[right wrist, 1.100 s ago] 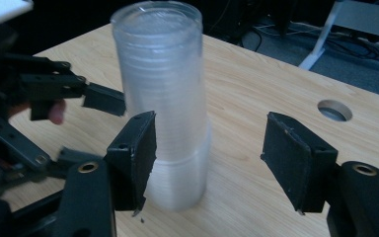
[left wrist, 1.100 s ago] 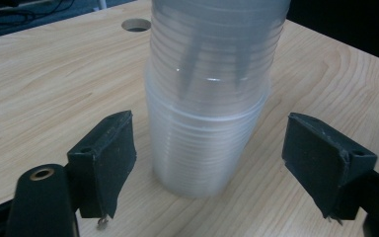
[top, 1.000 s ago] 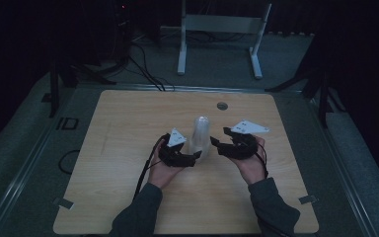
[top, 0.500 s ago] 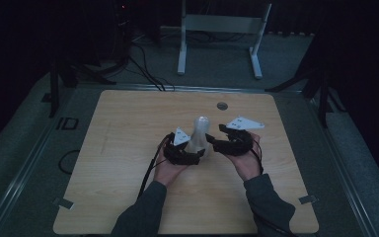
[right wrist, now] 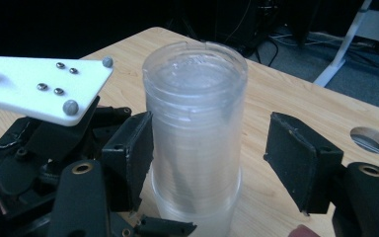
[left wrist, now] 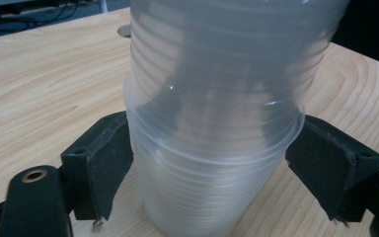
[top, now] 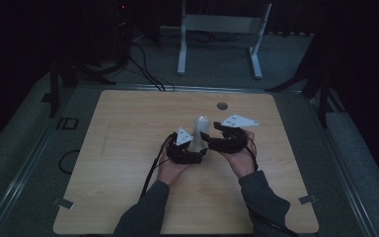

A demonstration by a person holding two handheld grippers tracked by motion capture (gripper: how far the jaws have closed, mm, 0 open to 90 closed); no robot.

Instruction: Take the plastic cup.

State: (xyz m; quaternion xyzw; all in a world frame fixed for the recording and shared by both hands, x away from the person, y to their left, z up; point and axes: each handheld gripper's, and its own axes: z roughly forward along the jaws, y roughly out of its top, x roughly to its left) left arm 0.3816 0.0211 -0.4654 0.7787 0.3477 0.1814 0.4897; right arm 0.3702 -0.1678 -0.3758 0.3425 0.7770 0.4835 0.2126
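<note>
Two grippers flank a stack of clear plastic cups [top: 199,134] standing mouth-down near the middle of the pale wood-grain tabletop [top: 128,148], and no cup looks pulled free yet, so the separating seems barely begun. The left gripper [left wrist: 212,163] has just been narrowing, its matte black fingers [left wrist: 101,163] bracketing the ribbed, thin-walled bottom cup at its rolled rim. The right gripper [right wrist: 207,158] has just been widening, one pad against the stack, the other clear.

A light wooden surface [top: 128,148] stands on grey floor [top: 24,148] in a dark room; a white metal frame [top: 222,29] stands behind.
</note>
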